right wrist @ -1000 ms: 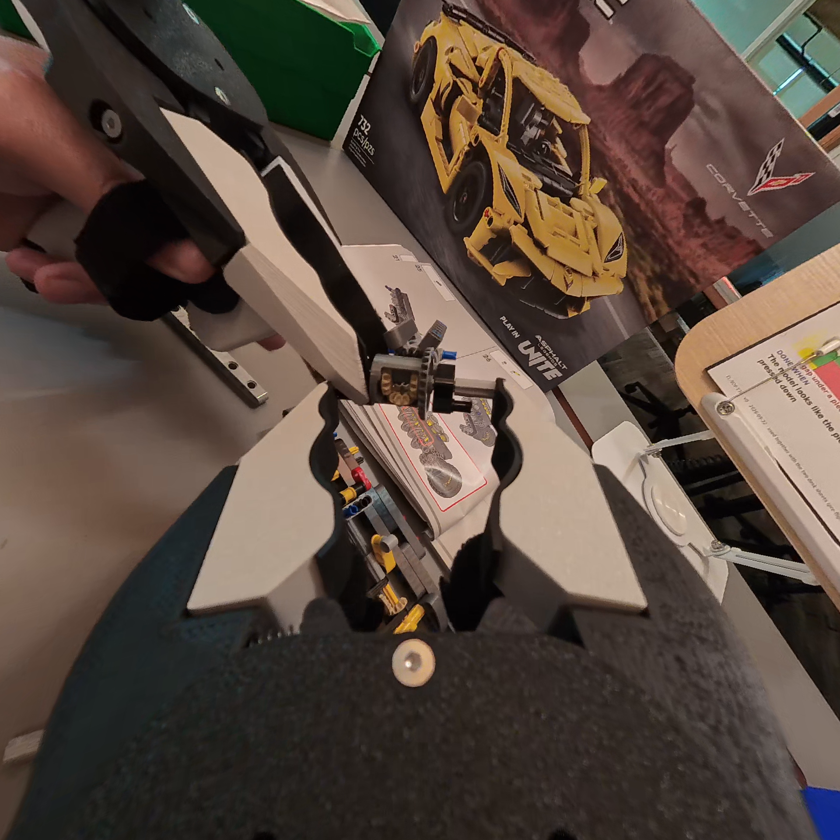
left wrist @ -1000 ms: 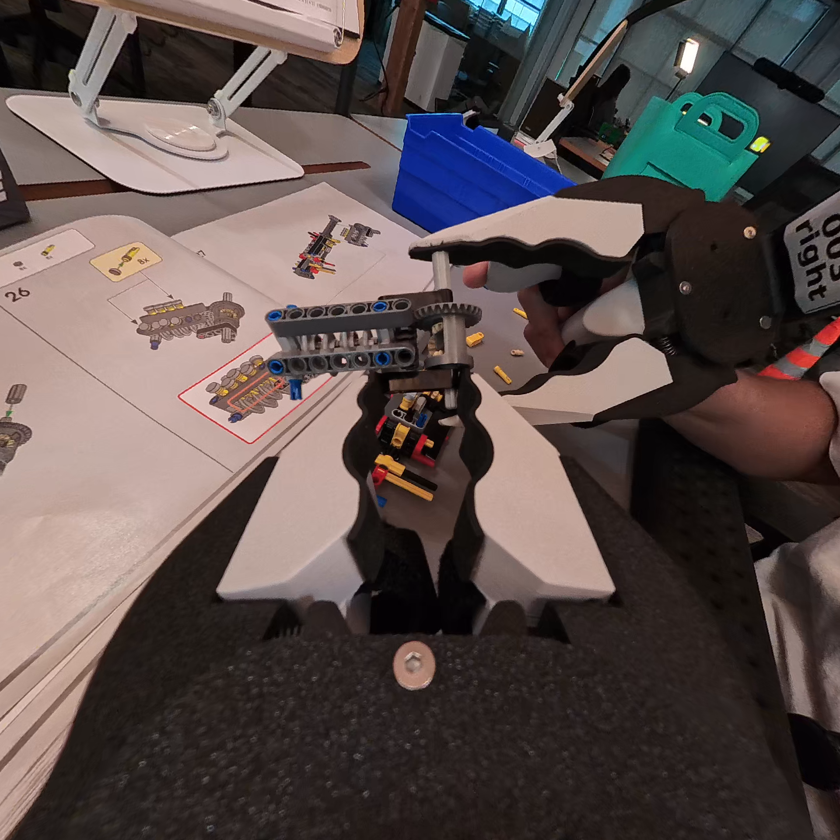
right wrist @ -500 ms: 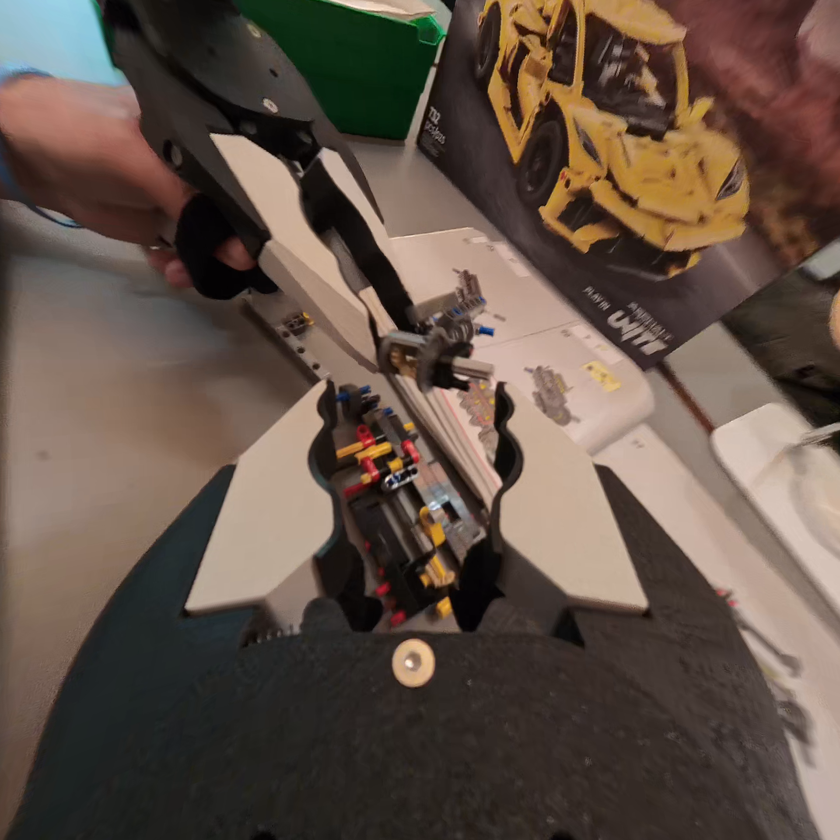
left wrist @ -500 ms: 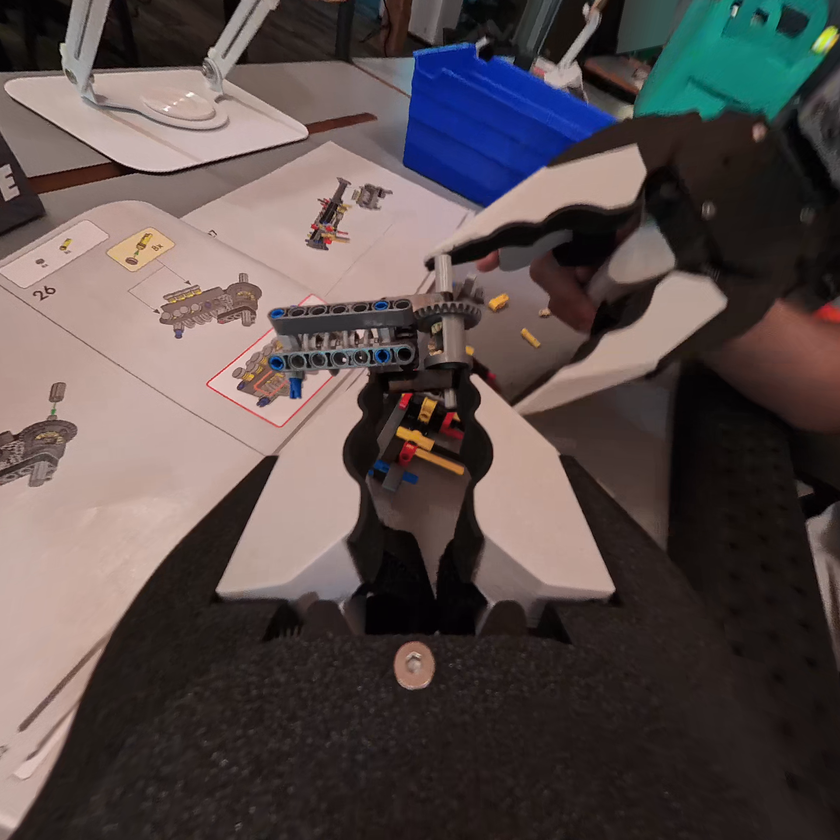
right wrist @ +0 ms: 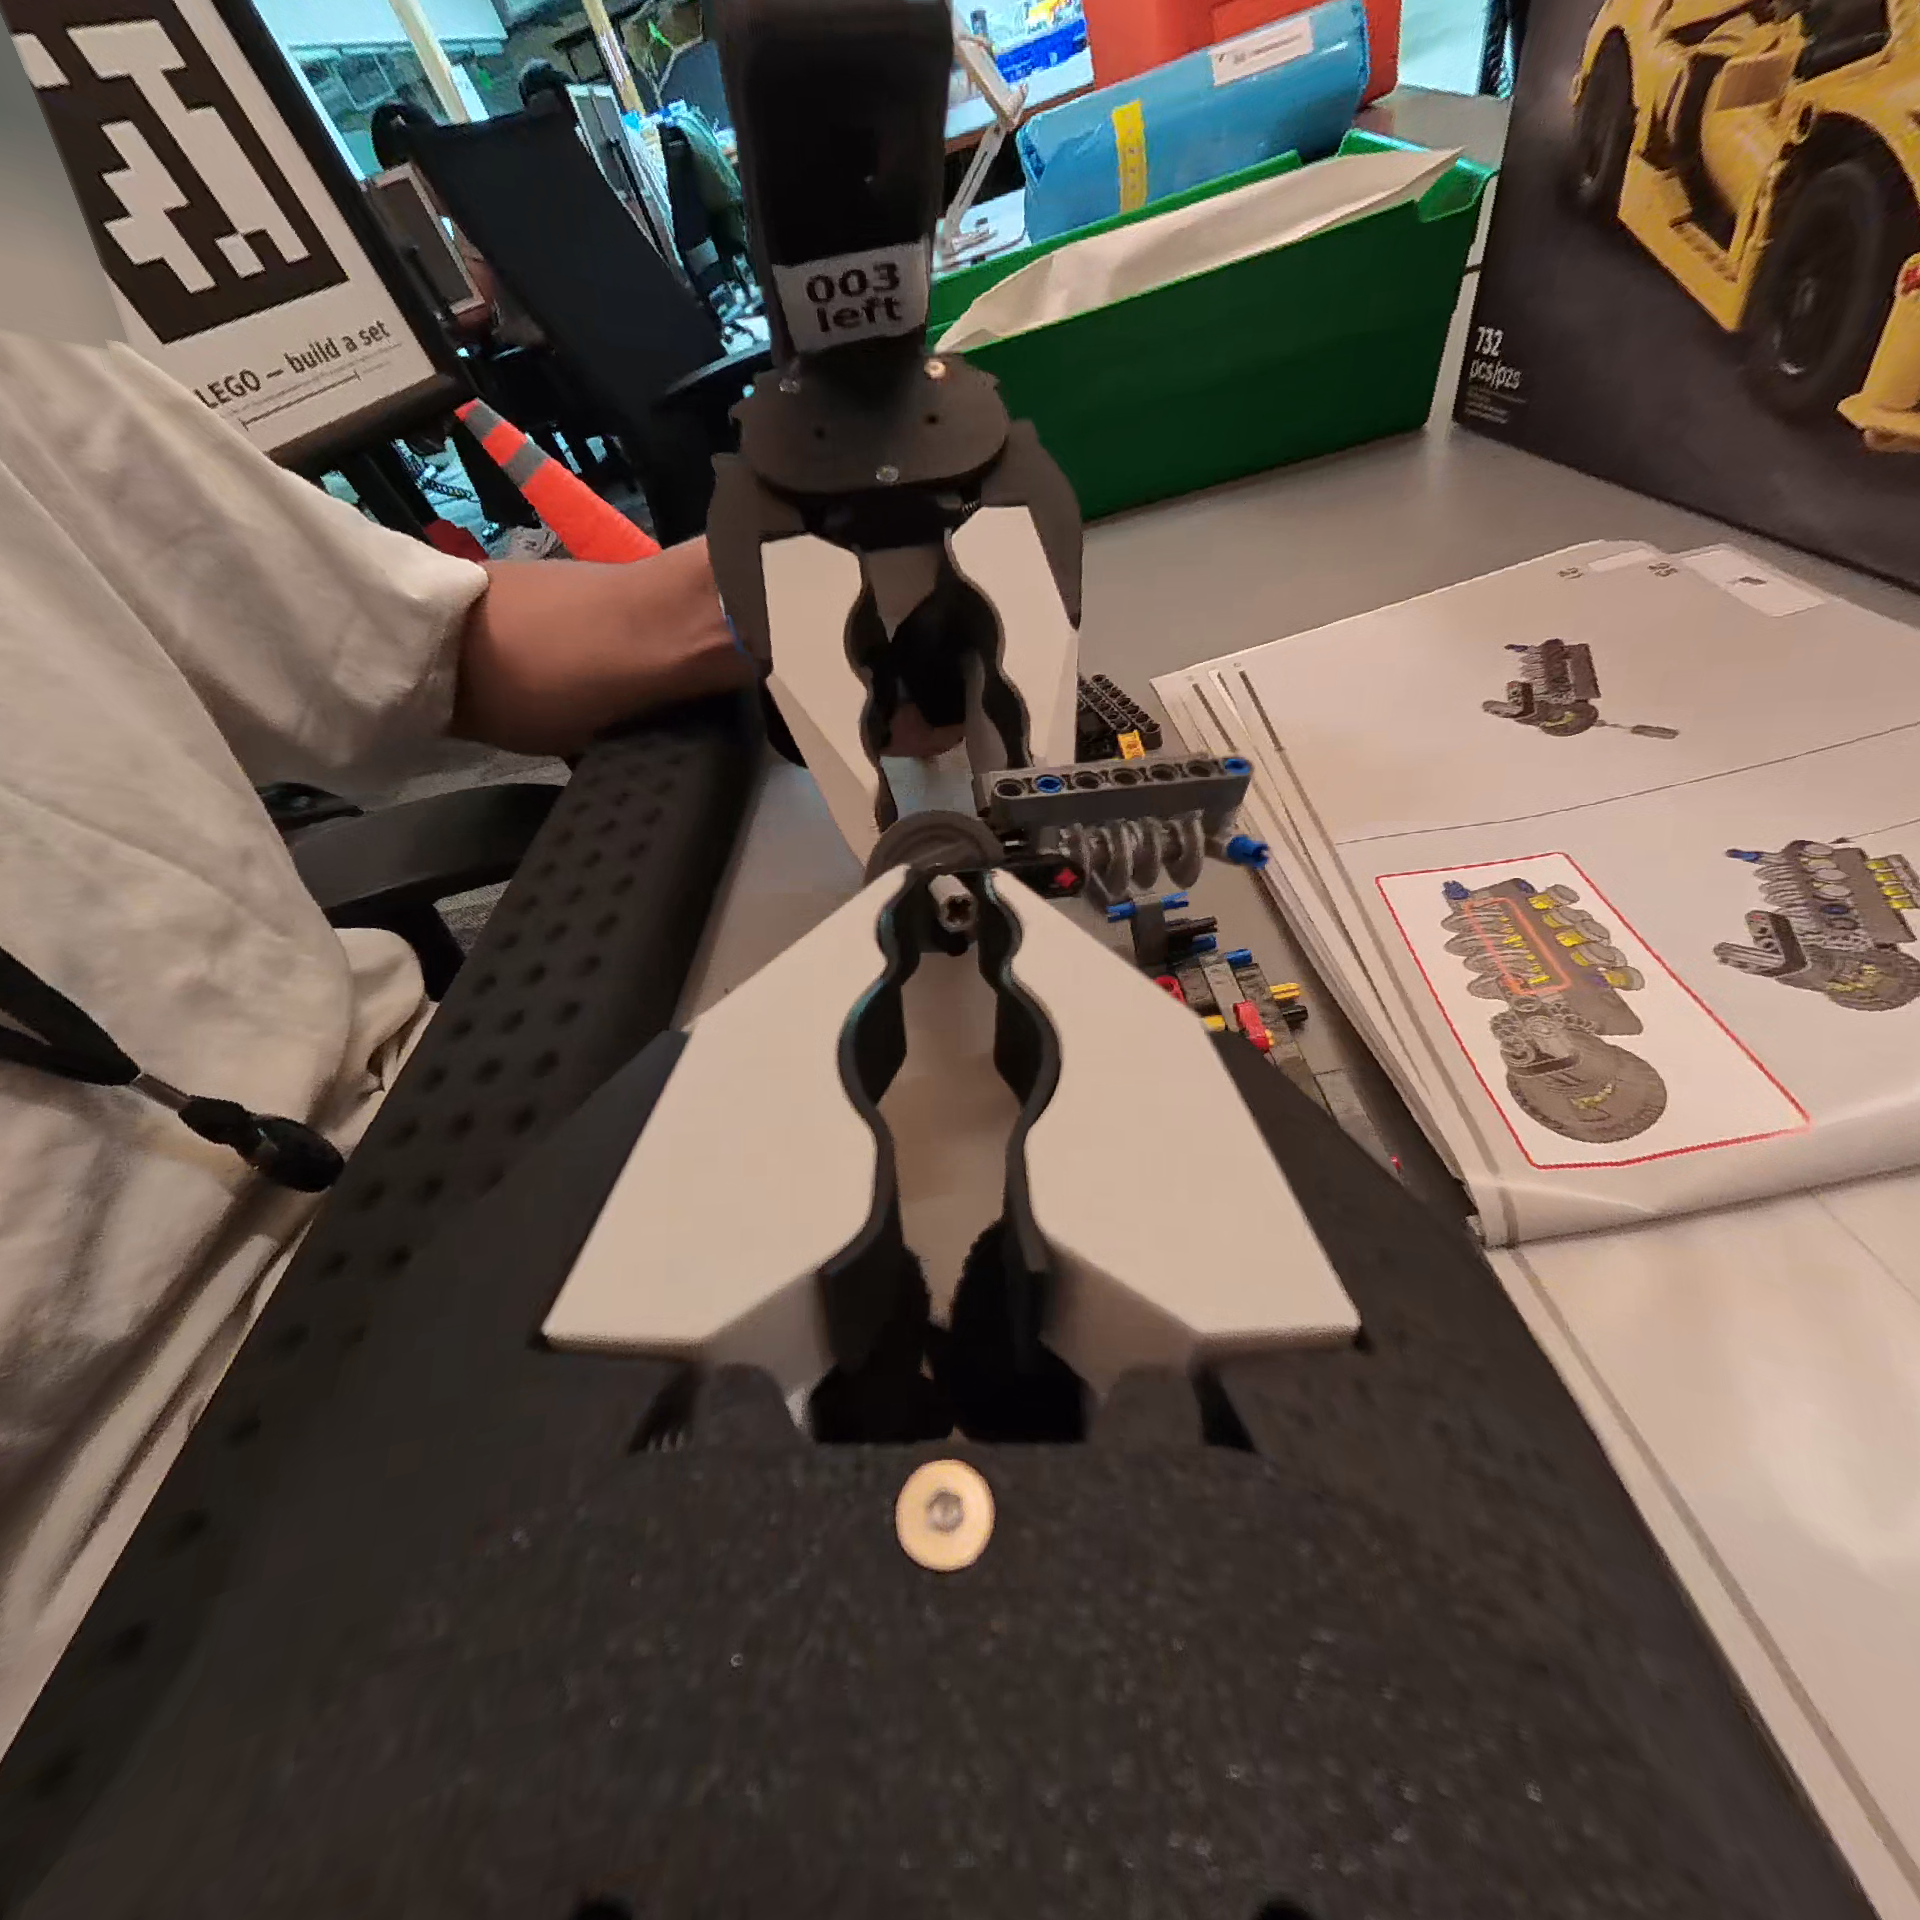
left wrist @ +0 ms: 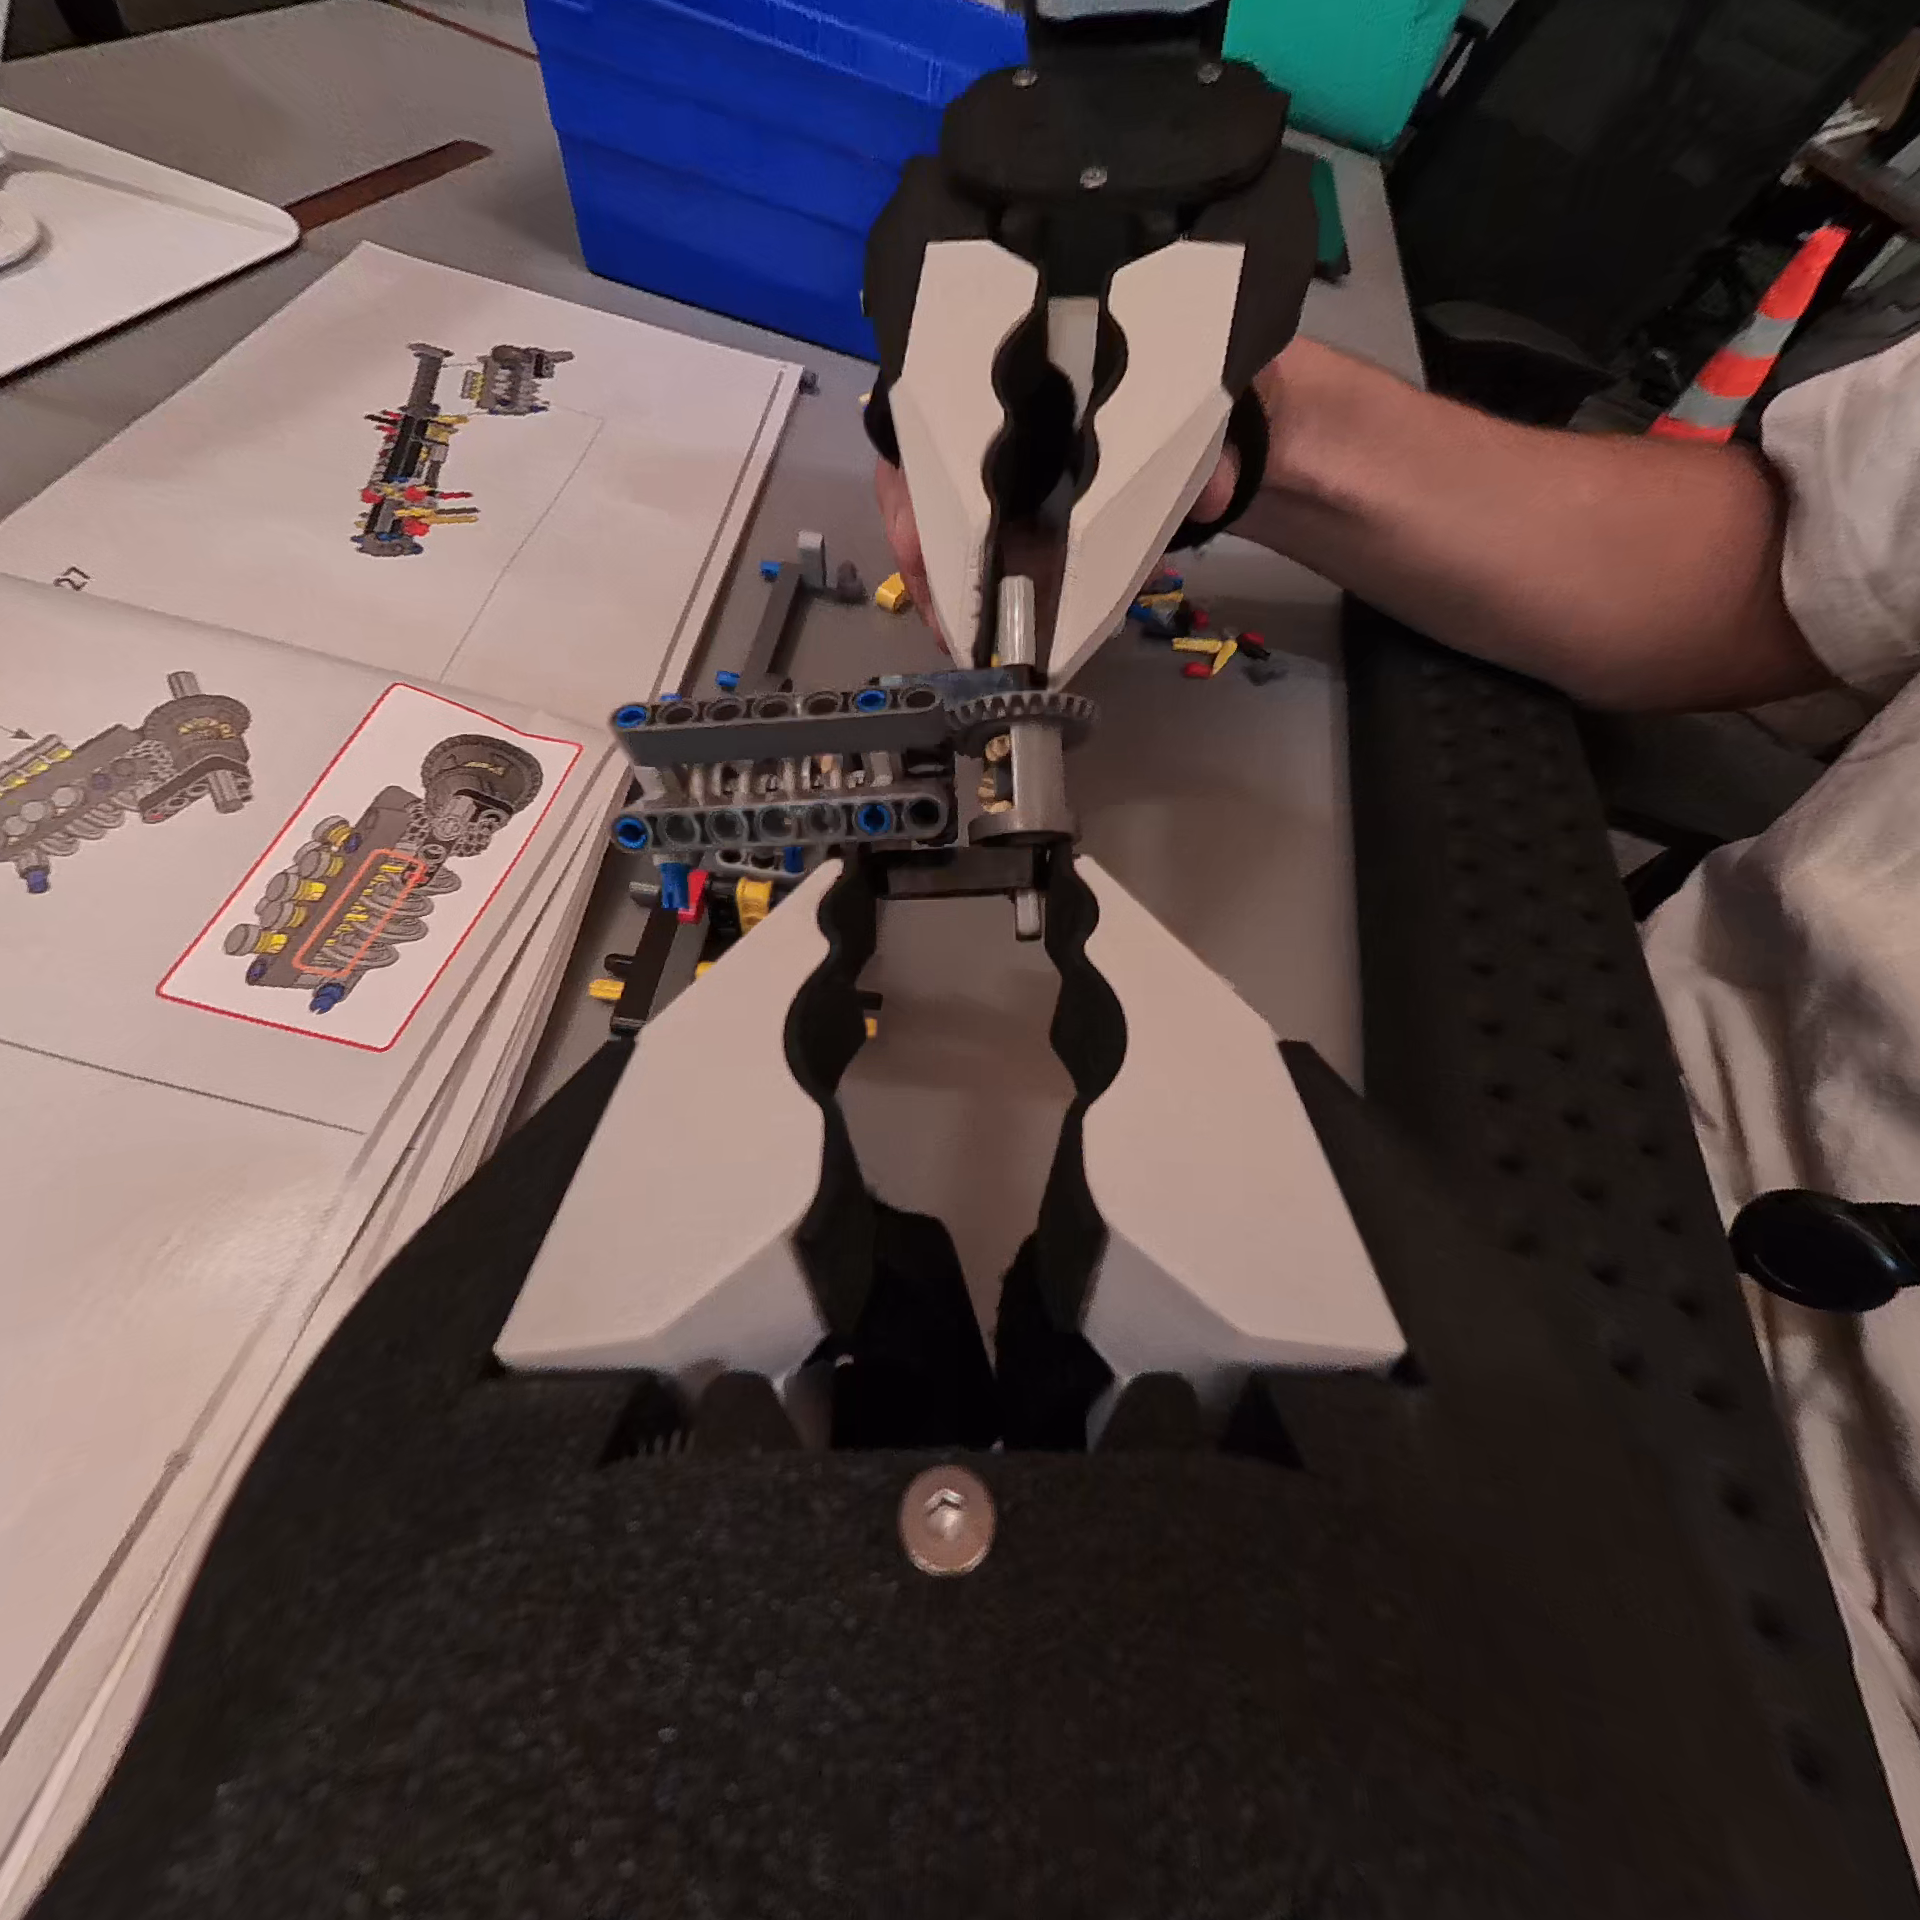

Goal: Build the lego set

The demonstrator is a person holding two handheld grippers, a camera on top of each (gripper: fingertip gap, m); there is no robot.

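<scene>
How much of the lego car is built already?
Only a bit. The grey engine block with its gear is together. The left gripper holds it while the right gripper pinches its axle. Loose pieces wait on the table.

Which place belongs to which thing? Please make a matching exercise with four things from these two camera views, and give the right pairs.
Things
1. grey axle
2. blue bin
3. green bin
4. engine assembly

Places
A. behind the open instruction booklet, at the far side of the table, in the left wrist view
B. its lower edge gripped by the left gripper
C. between the tips of the right gripper, standing through the gear
D. beside the set's box, with white paper in it

Pairs: 1-C, 2-A, 3-D, 4-B
</scene>
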